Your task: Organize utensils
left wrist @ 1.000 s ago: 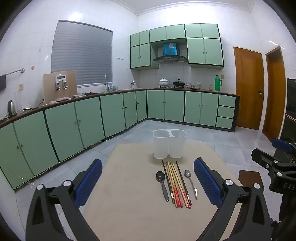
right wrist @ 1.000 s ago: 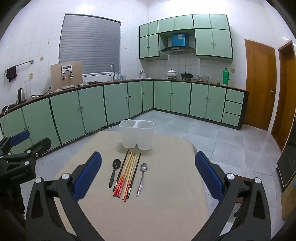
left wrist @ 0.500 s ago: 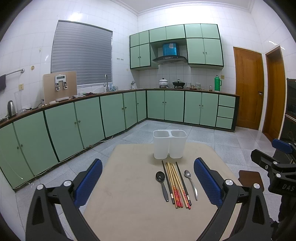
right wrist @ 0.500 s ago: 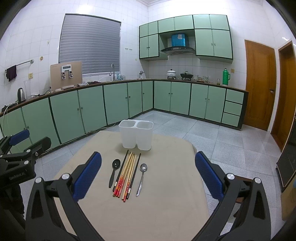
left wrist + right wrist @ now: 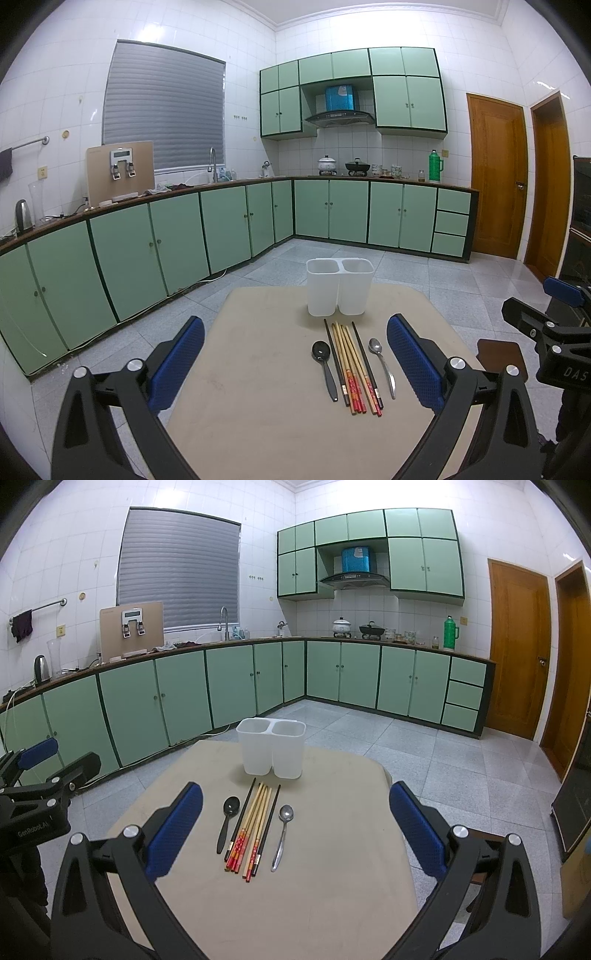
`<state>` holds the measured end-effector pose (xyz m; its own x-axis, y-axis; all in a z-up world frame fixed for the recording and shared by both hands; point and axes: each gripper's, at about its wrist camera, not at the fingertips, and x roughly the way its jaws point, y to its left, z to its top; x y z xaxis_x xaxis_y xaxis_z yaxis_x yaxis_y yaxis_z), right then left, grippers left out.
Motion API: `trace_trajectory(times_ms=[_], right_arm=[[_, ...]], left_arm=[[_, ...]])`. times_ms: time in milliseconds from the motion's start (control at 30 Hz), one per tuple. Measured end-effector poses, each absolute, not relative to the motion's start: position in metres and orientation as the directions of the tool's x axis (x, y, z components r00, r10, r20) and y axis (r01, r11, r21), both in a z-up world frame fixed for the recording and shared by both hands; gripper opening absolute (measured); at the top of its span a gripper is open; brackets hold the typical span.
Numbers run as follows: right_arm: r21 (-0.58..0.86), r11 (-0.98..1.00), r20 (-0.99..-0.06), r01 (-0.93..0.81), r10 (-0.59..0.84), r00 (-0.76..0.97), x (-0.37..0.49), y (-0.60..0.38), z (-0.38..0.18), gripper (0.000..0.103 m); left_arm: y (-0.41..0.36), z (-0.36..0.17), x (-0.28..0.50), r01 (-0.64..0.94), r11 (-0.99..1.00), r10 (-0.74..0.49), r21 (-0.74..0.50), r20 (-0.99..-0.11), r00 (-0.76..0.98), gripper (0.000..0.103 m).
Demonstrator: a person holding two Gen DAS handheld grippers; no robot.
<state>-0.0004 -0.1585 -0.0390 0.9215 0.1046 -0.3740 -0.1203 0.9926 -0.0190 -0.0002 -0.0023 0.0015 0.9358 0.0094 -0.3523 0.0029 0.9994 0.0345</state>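
— Left gripper (image 5: 295, 363): what do you make of it?

— Spread wide, its blue pads at the lower left and lower right of its own view, with nothing between them and nothing touched. It hangs above the near part of the beige table (image 5: 258, 406).

— And the right gripper (image 5: 295, 834)?

— Equally wide apart, empty, touching nothing. In the left wrist view it also shows at the right edge of the frame, off the table's side; in the right wrist view the left one sits at the left edge.

— Where are the utensils?

— All flat on the table, in the middle of both frames, just below the white two-compartment holder (image 5: 340, 286). A bundle of chopsticks (image 5: 352, 365) lies in the centre, tips toward the holder, red-patterned ends toward the camera. A black spoon (image 5: 325, 363) lies just left of the bundle, a metal spoon (image 5: 382, 360) just right of it, bowls pointing to the holder.

— Same order from the right wrist?

— Yes: black spoon (image 5: 228, 823), chopsticks (image 5: 255, 827), metal spoon (image 5: 282, 834), holder (image 5: 271, 751) above them in the frame.

— Anything in the holder?

— Both compartments look empty, as far as the translucent walls show. It stands upright near the table's far edge, close to the chopstick tips; whether they touch it I cannot tell.
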Motion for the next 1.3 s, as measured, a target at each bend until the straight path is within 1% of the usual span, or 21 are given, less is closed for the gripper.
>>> trace_trajectory(times_ms=[1300], right_arm=[[-0.012, 0.993, -0.377, -0.115, 0.102, 0.921, 0.002, -0.163, -0.049, 0.098]], left_arm=[[0.001, -0.003, 0.003, -0.002, 0.999, 0.015, 0.037, -0.357, 0.934, 0.097]])
